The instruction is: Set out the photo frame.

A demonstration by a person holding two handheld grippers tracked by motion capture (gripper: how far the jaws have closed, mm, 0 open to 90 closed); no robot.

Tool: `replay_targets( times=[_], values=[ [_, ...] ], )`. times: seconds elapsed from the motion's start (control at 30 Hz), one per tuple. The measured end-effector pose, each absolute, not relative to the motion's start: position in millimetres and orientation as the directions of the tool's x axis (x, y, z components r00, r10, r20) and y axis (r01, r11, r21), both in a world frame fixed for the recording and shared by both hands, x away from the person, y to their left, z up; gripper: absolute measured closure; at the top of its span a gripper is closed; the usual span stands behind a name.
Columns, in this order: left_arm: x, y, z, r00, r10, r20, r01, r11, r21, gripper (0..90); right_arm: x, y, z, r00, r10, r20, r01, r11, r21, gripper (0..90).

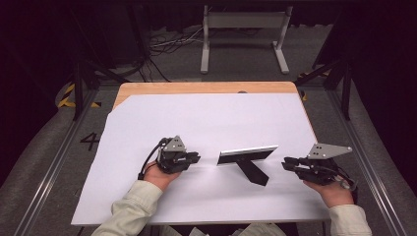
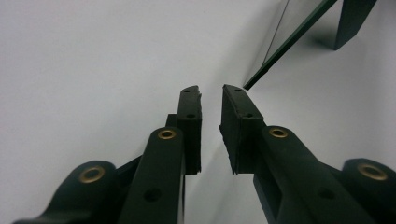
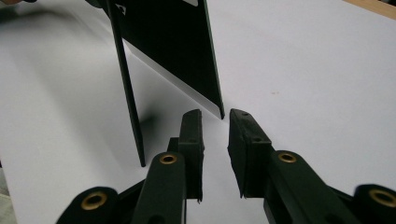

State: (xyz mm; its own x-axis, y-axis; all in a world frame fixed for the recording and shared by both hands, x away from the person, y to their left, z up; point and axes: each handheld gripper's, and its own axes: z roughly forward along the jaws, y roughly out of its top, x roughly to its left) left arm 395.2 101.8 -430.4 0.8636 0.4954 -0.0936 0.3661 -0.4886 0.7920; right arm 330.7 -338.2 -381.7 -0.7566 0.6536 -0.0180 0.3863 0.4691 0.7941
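Note:
A thin black panel with a pale front edge (image 1: pixel 247 154) stands upright on the white sheet (image 1: pixel 196 118), propped by a black leg (image 1: pixel 253 173) behind it. My left gripper (image 1: pixel 196 157) lies just left of the panel, pointing at its left end. Its jaws are open with a narrow gap and nothing between them (image 2: pixel 210 91), and the panel's corner (image 2: pixel 299 37) is just beyond the tips. My right gripper (image 1: pixel 285 163) sits to the panel's right, apart from it. Its jaws (image 3: pixel 215 114) are also narrowly open and empty, facing the panel's dark back (image 3: pixel 163 42).
The white sheet covers most of a wooden table (image 1: pixel 196 87), whose far edge shows bare. A white metal stand (image 1: pixel 243 22) and cables (image 1: pixel 167 44) are on the floor beyond. Rails run along both sides of the table.

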Motion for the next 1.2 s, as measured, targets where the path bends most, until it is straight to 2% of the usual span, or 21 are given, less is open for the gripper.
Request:
replay_targets(
  times=[0.1, 0.13, 0.7, 0.77, 1.2],
  values=[
    [396.5, 99.1, -430.4, 0.852, 0.514, -0.099, 0.387, -0.491, 0.781, 85.8, 330.6, -338.2, -382.2, -0.755, 0.656, -0.016, 0.39, 0.468, 0.793, 76.4],
    [396.9, 97.9, -430.3, 0.849, 0.519, -0.101, 0.392, -0.489, 0.78, 89.6, 330.3, -338.3, -382.8, -0.754, 0.656, -0.012, 0.393, 0.467, 0.792, 76.6],
    [403.1, 56.3, -445.6, 0.82, 0.541, -0.188, 0.481, -0.474, 0.737, 90.0, 330.9, -340.0, -384.5, -0.747, 0.665, -0.001, 0.407, 0.458, 0.791, 75.5],
    [403.9, 53.0, -446.9, 0.826, 0.538, -0.165, 0.467, -0.491, 0.736, 90.0, 330.7, -339.7, -385.0, -0.748, 0.664, -0.002, 0.405, 0.459, 0.79, 75.4],
    [407.9, 39.7, -451.0, 0.835, 0.527, -0.159, 0.464, -0.52, 0.717, 90.0, 328.8, -343.3, -391.7, -0.744, 0.668, 0.013, 0.423, 0.456, 0.783, 74.4]
  ],
)
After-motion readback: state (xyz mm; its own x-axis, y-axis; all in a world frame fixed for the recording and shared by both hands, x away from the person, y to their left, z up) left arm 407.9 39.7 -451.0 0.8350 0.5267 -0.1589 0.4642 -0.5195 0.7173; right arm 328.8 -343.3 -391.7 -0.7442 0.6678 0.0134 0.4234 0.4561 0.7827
